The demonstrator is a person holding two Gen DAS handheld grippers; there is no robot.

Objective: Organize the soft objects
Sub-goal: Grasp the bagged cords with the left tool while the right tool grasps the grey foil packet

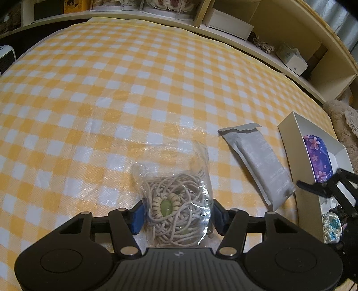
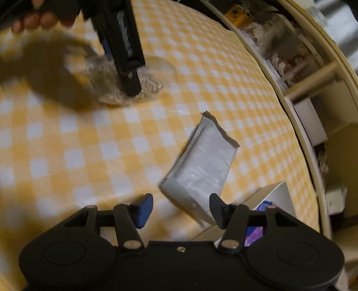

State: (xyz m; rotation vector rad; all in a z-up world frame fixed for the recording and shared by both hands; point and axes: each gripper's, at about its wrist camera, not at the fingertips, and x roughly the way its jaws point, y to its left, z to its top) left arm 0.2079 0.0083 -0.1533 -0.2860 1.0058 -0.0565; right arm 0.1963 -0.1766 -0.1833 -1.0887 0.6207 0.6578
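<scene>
- Left gripper point(image 1: 176, 215): blue pads set on both sides of the bag point(image 1: 175, 201), touching or nearly so; too close to say whether pinching or only bracketing.
- Bag: clear plastic, stuffed with tangled beige cord and a beaded ring around a pale green stone; resting on the checked cloth point(image 1: 111, 89), near the cloth's near edge in the left wrist view.
- In the right wrist view, same bag point(image 2: 147, 82) under the tip of the left gripper point(image 2: 131, 87), toward the cloth's point(image 2: 67, 145) far left part; blurred by motion.
- Hand point(image 2: 42, 20) at the top left corner of that view, fingers curled round the left tool's handle.
- Right gripper point(image 2: 181, 209): spread wide, nothing between the pads; right finger just beside the pouch's lower corner, contact unclear.
- Pouch point(image 1: 259, 163): grey, flat, torn along the top, lying slantwise on the cloth between bag and box; apart from the bag, near the box wall.
- Same pouch point(image 2: 205, 165) straight ahead of the right gripper.
- Box point(image 1: 290, 143): white, open, at the cloth's right edge; purple flowered item point(image 1: 318, 156) inside, and a pale lacy item with teal spots point(image 1: 333, 227) nearer the camera.
- Right gripper point(image 1: 313, 187) over the box's near end, seen dark and blurred.
- Box point(image 2: 279, 197) also at the right, behind the right finger; purple item point(image 2: 254, 235) partly hidden.
- Shelves point(image 1: 279, 33) along the cloth's far and right edges, holding boxes and rope.
</scene>
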